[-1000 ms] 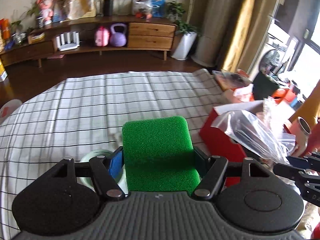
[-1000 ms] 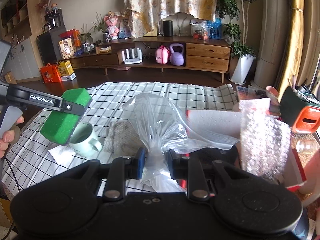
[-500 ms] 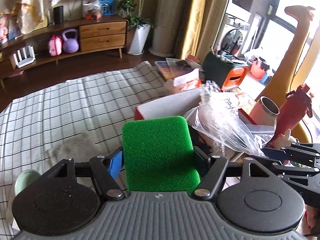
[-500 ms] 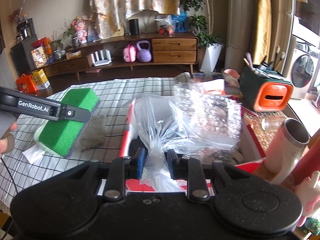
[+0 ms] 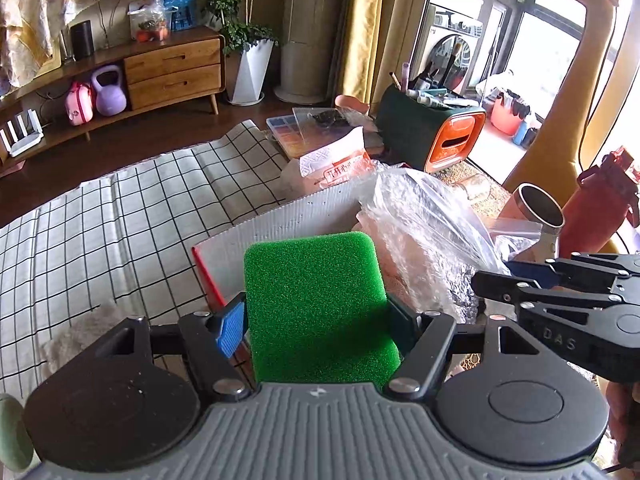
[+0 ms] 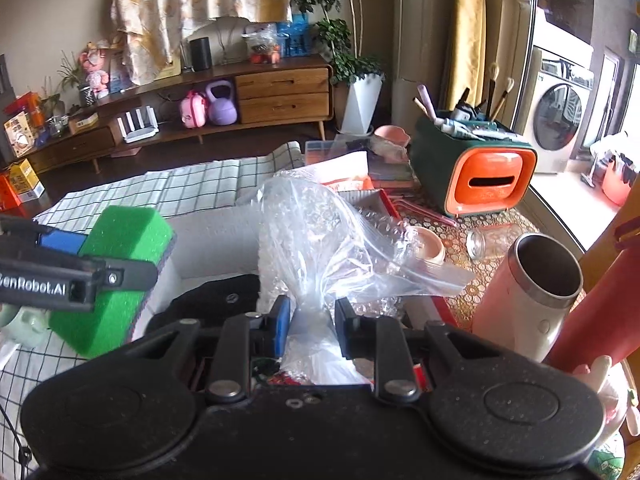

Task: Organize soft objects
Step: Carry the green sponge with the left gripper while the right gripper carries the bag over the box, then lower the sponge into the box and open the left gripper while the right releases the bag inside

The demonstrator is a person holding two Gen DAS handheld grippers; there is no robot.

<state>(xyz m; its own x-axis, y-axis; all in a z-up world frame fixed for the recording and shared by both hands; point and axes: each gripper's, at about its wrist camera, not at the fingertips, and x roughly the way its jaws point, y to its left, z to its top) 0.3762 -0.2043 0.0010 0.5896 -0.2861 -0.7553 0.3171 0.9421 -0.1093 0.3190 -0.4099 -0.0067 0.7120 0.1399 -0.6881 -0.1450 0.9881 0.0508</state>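
Now the left claw (image 5: 316, 320) clamps a green sponge (image 5: 316, 304); the right claw (image 6: 310, 326) pinches a plastic bag (image 6: 320, 240) beside it.

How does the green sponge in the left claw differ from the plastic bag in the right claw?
The green sponge is opaque, blocky and keeps its shape; the plastic bag is clear, crinkled and shapeless. The left claw spans the sponge's full width; the right claw pinches only the bag's gathered neck, the rest billowing above. Both are soft, gripped and held over the red-edged box.
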